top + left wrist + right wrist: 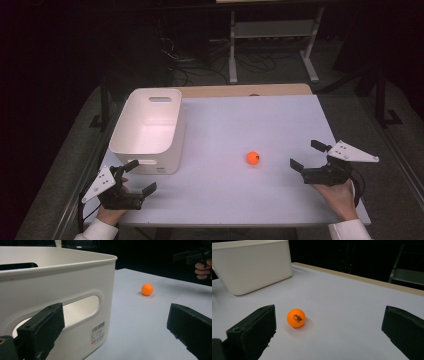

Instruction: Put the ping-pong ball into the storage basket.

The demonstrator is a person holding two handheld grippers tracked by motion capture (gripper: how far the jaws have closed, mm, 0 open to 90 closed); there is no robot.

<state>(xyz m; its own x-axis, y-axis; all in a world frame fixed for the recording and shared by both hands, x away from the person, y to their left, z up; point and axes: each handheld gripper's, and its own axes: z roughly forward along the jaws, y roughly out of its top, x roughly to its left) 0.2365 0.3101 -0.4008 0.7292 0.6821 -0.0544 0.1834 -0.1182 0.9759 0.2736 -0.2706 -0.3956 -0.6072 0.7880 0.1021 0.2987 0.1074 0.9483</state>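
Both claws spread wide and holding nothing, a small orange ball loose on the table between them

The right gripper (306,155), jaws wide apart, sits near the right edge of the white table (270,120) and points leftward at the small orange plastic ball (253,158), which lies bare on the surface a little ahead of the jaws, touching neither; dark print on it reads, I think, as a brand mark, too small to be sure. The left gripper (140,176), jaws likewise apart, hangs by the front left corner, just beside the near wall of the white rectangular plastic bin (150,125) with cut-out handles, which stands upright along the left edge, well apart from the ball
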